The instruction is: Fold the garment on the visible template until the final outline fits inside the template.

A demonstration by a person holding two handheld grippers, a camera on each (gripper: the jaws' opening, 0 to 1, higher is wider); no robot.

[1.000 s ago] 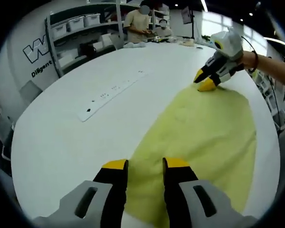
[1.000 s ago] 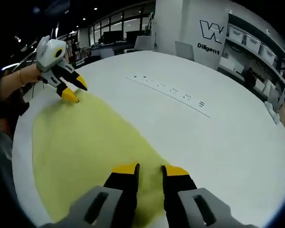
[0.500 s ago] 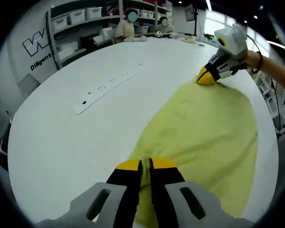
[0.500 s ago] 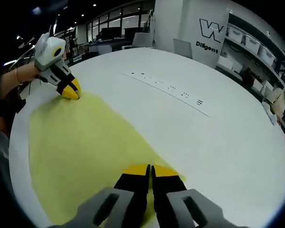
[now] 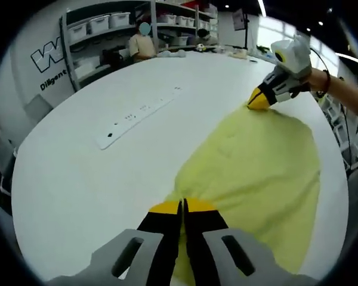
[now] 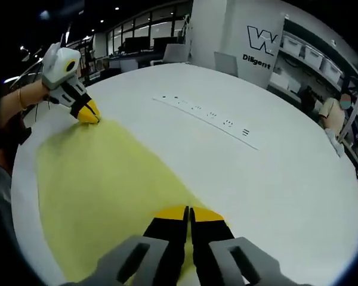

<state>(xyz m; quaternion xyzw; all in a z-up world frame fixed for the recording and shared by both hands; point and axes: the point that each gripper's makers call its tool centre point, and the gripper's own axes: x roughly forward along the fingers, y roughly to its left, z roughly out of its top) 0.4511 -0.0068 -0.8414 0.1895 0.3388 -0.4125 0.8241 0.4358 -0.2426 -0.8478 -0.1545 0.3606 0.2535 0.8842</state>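
Observation:
A pale yellow garment (image 5: 262, 161) lies spread flat on the white round table (image 5: 77, 179). My left gripper (image 5: 183, 206) is shut on the garment's near edge, with the cloth pinched up slightly at its yellow tips. In the right gripper view the same garment (image 6: 101, 185) stretches away to the left, and my right gripper (image 6: 188, 211) is shut on its near corner. Each gripper also shows at the garment's far corner in the other's view, tips pressed together on the cloth: the right gripper (image 5: 259, 101), held by a hand, and the left gripper (image 6: 89, 113).
A long white strip with dark marks (image 5: 140, 113) lies across the table beside the garment, also seen as the strip (image 6: 206, 116). Shelves with bins (image 5: 101, 27) and a person (image 5: 144, 43) stand beyond the table. The table edge (image 5: 334, 214) runs close to the garment's right side.
Both grippers' jaws went from open to shut on the garment's edge. In the last half second the cloth lifted slightly at the left tips.

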